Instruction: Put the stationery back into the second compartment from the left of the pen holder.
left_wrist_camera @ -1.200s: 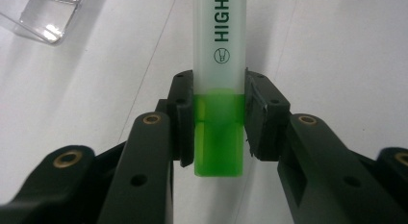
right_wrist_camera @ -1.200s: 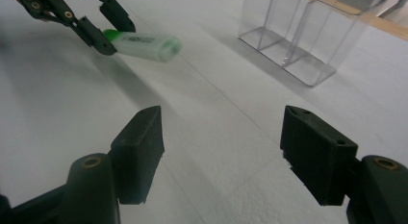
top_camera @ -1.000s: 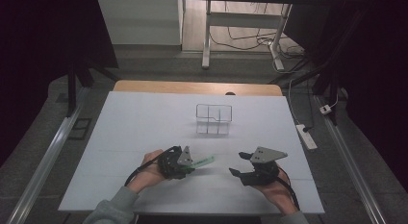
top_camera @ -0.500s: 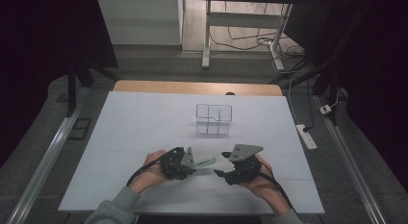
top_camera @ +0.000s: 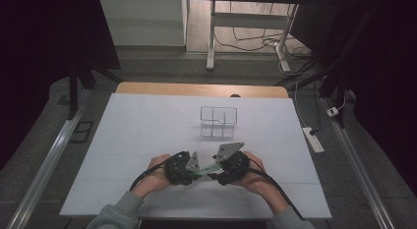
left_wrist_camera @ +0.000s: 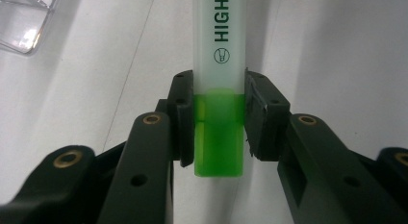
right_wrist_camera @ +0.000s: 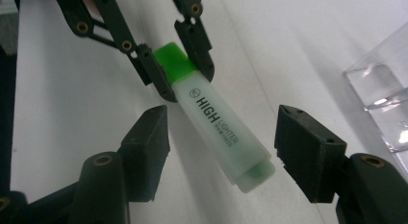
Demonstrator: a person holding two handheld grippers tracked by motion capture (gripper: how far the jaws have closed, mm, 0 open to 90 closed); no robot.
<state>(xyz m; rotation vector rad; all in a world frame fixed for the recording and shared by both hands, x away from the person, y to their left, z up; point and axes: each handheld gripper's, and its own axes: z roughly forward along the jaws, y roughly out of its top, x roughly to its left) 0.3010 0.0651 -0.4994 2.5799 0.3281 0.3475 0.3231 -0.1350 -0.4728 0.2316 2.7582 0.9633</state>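
Observation:
My left gripper [left_wrist_camera: 219, 96] is shut on the green end of a green highlighter [left_wrist_camera: 219, 51] with a frosted barrel and the print "HIGHLIGHTER". In the high view the left gripper [top_camera: 189, 168] holds the highlighter [top_camera: 209, 167] just above the white table, pointing right. My right gripper [right_wrist_camera: 221, 137] faces it. Its jaws stand open on either side of the highlighter [right_wrist_camera: 216, 123] at its free frosted end, with gaps on both sides. They have just been closing, with the barrel between them and untouched. In the high view the right gripper [top_camera: 220, 172] sits close beside the left one.
A clear plastic divided box [top_camera: 219, 122] stands on the white table [top_camera: 137, 135] beyond the hands, its corner in the left gripper view [left_wrist_camera: 24, 17] and the right gripper view [right_wrist_camera: 385, 104]. A power strip [top_camera: 313, 139] lies on the floor at the right.
My right gripper has moved left across the table to the left one, and its jaws now flank the highlighter's free end. The left gripper has kept still with the highlighter.

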